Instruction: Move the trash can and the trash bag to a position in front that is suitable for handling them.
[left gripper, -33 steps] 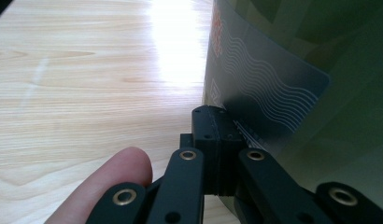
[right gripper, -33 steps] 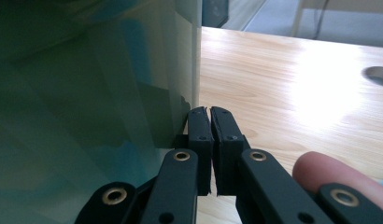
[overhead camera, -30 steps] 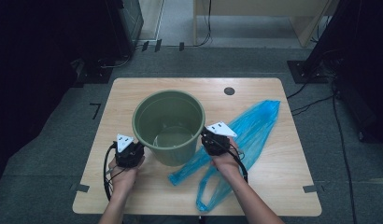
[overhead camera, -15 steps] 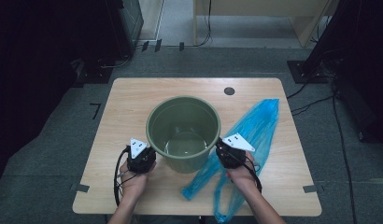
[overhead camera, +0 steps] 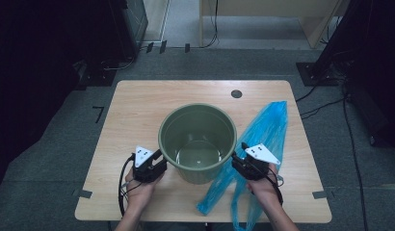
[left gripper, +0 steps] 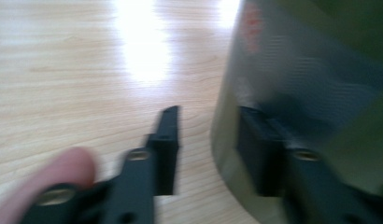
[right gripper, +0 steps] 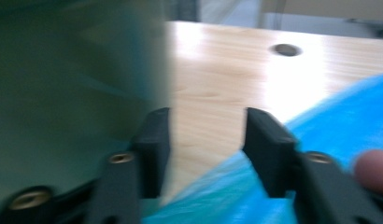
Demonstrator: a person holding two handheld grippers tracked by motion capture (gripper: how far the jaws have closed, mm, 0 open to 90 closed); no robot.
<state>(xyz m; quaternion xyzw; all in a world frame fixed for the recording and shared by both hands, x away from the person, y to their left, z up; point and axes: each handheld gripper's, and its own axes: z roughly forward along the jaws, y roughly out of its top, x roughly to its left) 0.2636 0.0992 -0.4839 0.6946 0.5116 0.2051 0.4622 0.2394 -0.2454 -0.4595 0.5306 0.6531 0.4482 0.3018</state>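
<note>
We note the green bucket (overhead camera: 197, 142) standing upright mid-counter (overhead camera: 138, 103), a blue plastic bag (overhead camera: 263, 139) lying flat just beside it. The left claw (overhead camera: 159, 156) has just been opening (one jaw outside the bucket wall, the other beyond it), gripping nothing. The right claw (overhead camera: 240, 155) has likewise just opened, its jaws empty beside the bucket, above the bag.

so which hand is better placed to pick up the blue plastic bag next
Right. The right gripper sits over the crinkled blue plastic bag with its jaws open, having just been opening. The left gripper is across the round green plastic bucket, far from the bag.
</note>
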